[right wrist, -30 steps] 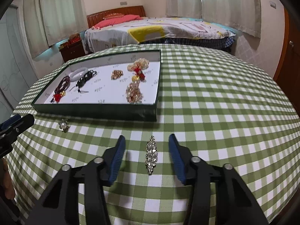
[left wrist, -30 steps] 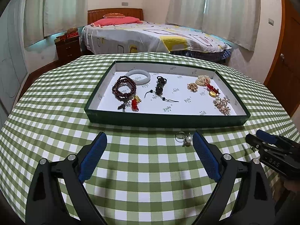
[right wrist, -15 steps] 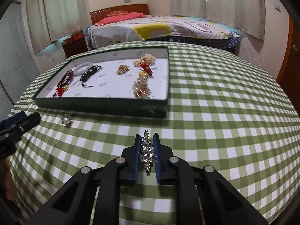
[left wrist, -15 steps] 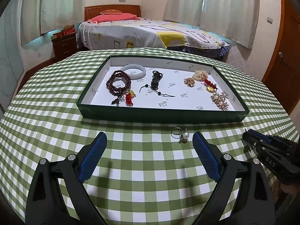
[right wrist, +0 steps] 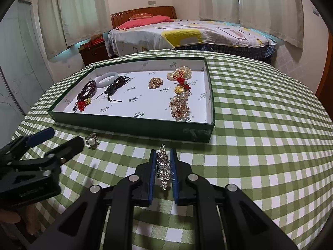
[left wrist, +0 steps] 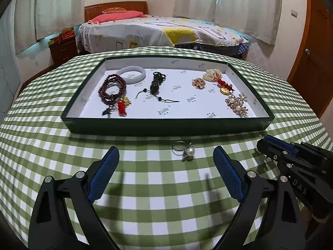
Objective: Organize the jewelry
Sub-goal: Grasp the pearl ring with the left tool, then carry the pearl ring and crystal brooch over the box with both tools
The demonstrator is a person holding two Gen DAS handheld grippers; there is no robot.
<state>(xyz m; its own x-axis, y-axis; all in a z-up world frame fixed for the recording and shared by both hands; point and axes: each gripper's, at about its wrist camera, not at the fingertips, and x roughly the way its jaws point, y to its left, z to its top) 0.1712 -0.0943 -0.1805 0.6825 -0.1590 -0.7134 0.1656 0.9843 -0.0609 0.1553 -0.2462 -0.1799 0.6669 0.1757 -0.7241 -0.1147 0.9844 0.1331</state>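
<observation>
The left wrist camera looked forward along the left gripper [left wrist: 165, 171], low over the green-checked table [left wrist: 52, 145], facing the long side of the tray [left wrist: 166, 126] squarely and close. The right wrist camera rode behind the right gripper [right wrist: 163, 162], further to the right, and faced the tray [right wrist: 133, 123] at an angle from near its right corner. Both views shared the tray, the pearl ring [left wrist: 186, 151] [right wrist: 91, 141] before it, the bed [left wrist: 158, 31] [right wrist: 187, 33] behind, and each other's gripper at the frame edge.
</observation>
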